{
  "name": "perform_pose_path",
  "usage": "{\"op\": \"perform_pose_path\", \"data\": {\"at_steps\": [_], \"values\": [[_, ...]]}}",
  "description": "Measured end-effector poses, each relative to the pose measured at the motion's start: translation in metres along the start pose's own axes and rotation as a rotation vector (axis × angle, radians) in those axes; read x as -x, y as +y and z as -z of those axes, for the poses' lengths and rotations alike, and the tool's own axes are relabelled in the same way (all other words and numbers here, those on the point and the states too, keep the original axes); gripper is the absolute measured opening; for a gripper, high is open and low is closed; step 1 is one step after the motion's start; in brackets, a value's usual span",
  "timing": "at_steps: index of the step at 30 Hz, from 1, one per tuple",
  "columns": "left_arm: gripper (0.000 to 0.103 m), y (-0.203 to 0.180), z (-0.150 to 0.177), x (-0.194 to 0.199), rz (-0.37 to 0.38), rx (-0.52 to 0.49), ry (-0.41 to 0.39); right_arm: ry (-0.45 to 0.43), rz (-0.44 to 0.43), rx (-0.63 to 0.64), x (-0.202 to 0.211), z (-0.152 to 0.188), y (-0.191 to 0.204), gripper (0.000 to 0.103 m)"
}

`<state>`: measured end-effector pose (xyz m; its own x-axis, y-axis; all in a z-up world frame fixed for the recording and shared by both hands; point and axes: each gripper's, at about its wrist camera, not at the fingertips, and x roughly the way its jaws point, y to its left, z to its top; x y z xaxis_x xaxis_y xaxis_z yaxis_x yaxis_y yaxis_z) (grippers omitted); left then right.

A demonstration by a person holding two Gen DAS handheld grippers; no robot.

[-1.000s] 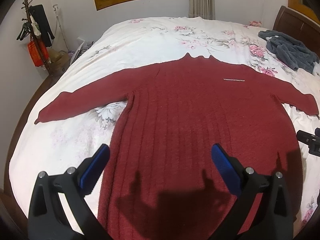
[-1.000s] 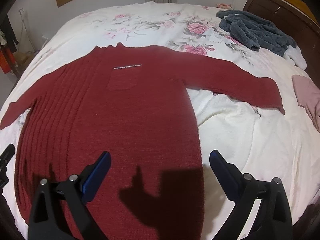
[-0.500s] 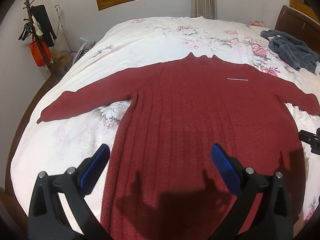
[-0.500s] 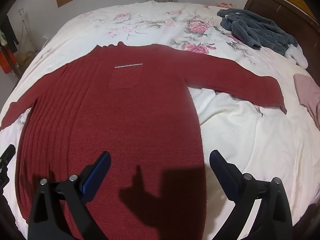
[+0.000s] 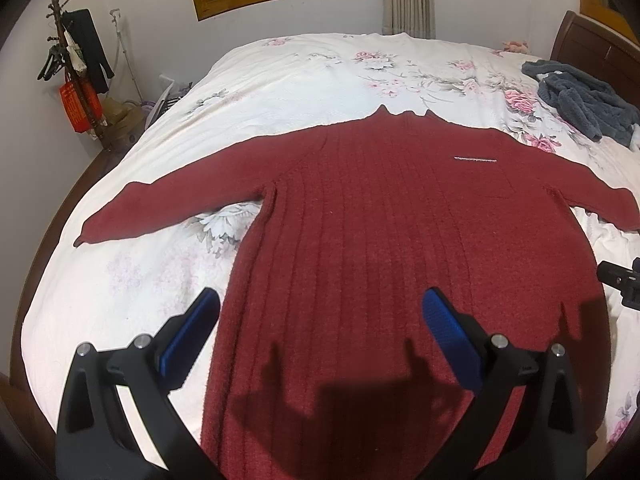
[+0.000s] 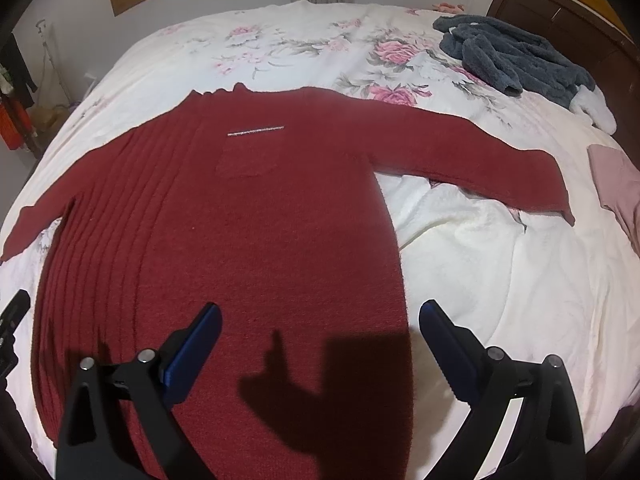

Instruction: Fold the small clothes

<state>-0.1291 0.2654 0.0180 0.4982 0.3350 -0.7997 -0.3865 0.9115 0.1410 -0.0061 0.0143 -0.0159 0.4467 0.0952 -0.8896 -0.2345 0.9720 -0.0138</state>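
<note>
— What are your grippers doing?

— My left gripper (image 5: 320, 320) is spread wide with nothing in it, and so is my right gripper (image 6: 320, 332) — both hover over the hem end of the long dark-red ribbed knit sweater (image 6: 248, 216).

— And the sweater?

— Flat on the white floral bedspread (image 5: 300, 76), sleeves out at nine and three. A grey fleece garment (image 6: 516, 56) lies at two o'clock.

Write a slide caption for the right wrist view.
Open right gripper above a red sweater spread flat on a floral bed.
</note>
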Motion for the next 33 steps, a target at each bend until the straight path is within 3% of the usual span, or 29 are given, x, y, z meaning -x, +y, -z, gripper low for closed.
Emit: {"op": "perform_pose_path", "data": {"at_steps": [27, 32, 33], "values": [[0.1, -0.001, -0.002, 0.002, -0.009, -0.013, -0.007, -0.013, -0.012, -0.003, 0.002, -0.001, 0.0, 0.099], [0.1, -0.013, -0.006, -0.011, 0.043, -0.05, -0.002, -0.036, -0.177, -0.055, -0.006, -0.005, -0.028, 0.099], [0.1, -0.018, -0.009, -0.015, 0.051, -0.06, 0.0, -0.028, -0.177, -0.07, -0.009, -0.008, -0.036, 0.099]]}}
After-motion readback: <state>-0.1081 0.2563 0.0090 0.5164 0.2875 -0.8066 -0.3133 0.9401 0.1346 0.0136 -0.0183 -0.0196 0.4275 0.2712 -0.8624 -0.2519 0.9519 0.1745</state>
